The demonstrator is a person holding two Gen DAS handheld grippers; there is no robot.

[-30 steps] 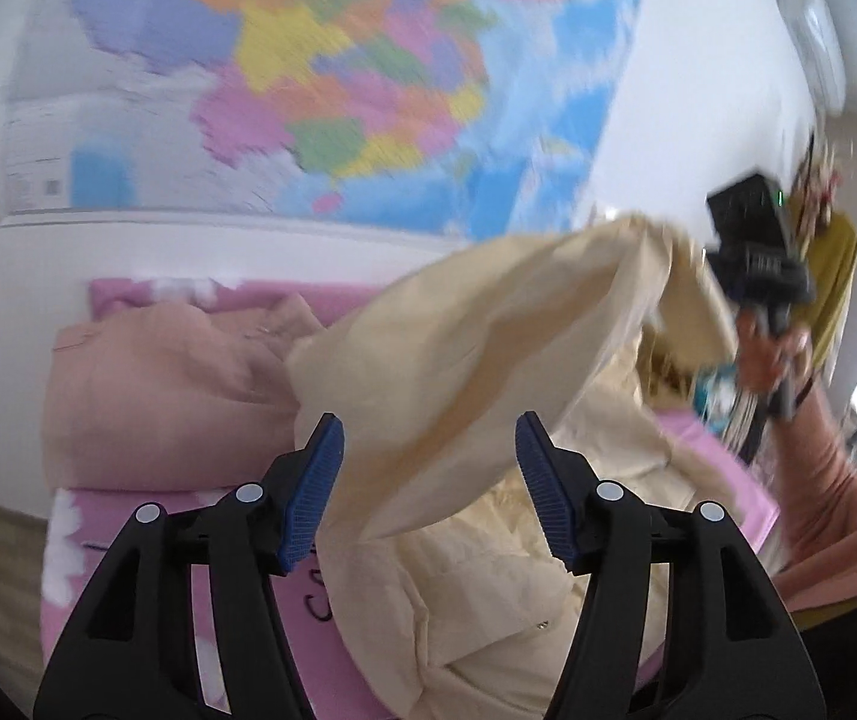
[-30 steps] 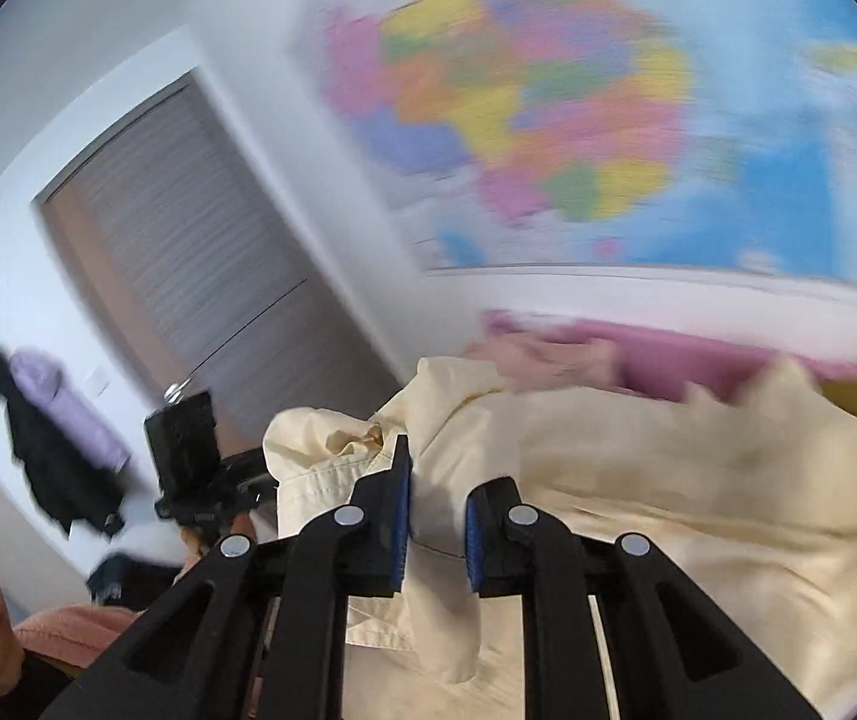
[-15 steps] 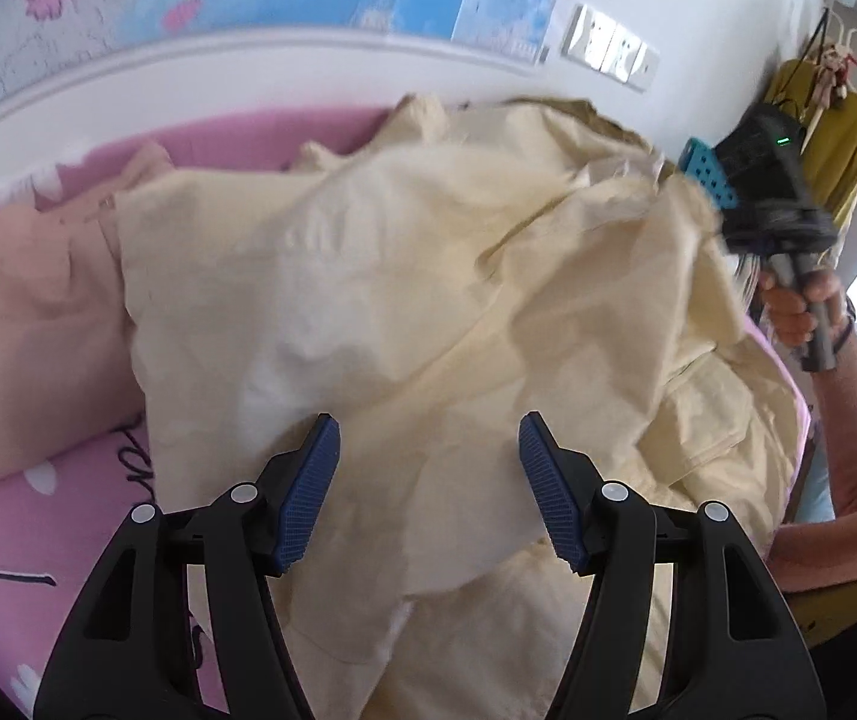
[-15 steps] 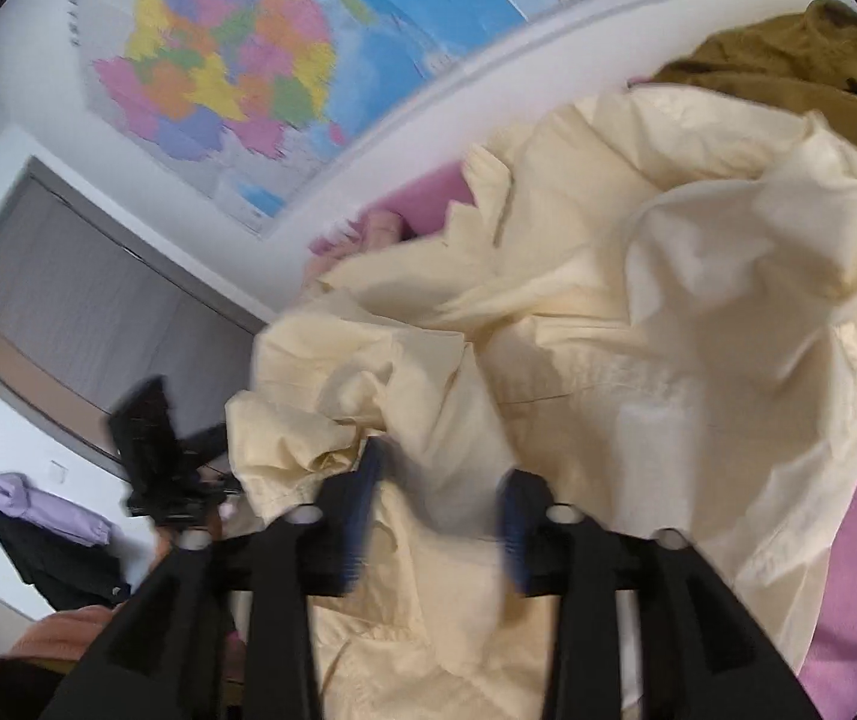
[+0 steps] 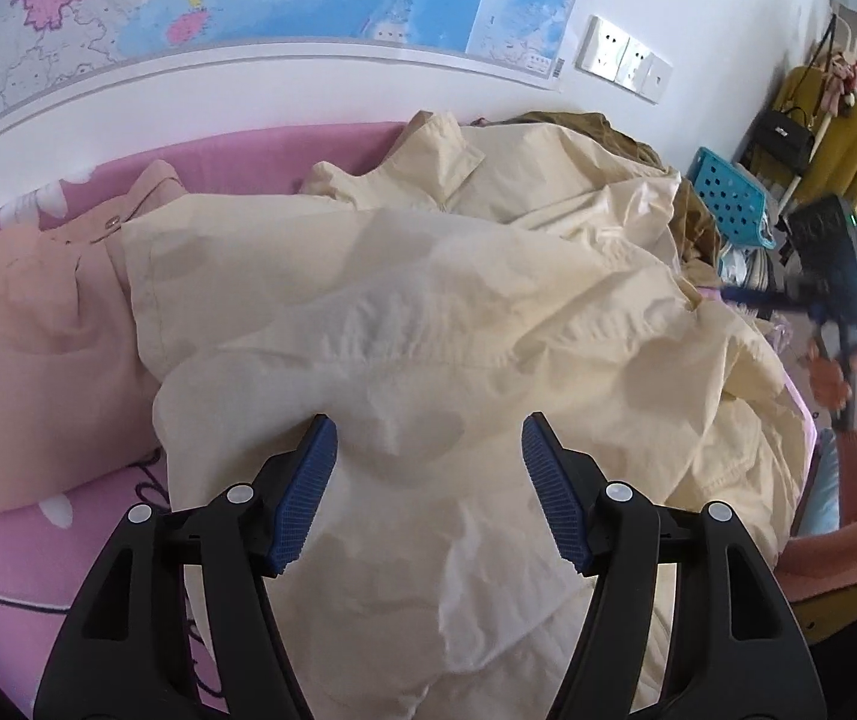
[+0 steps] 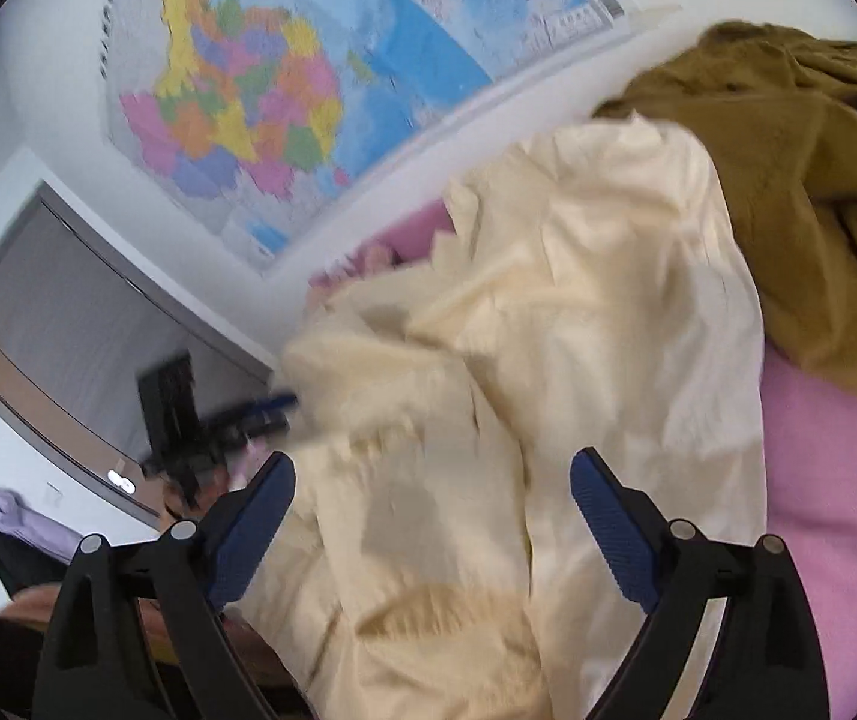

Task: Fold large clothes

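Two grippers hover over the cream jacket (image 5: 428, 312) heaped on the pink bed (image 5: 14, 546), the left gripper (image 5: 428, 468) parted and empty above its near folds, the right gripper (image 6: 431, 516) opening, nothing pinched, apparently to let the cloth settle for smoothing.

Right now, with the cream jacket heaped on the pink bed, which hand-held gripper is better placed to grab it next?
Probably left. The left hand-held gripper sits steady, its jaws open over the cream jacket. The right hand-held gripper is also over the fabric, but its jaws are opening and its view is blurred.
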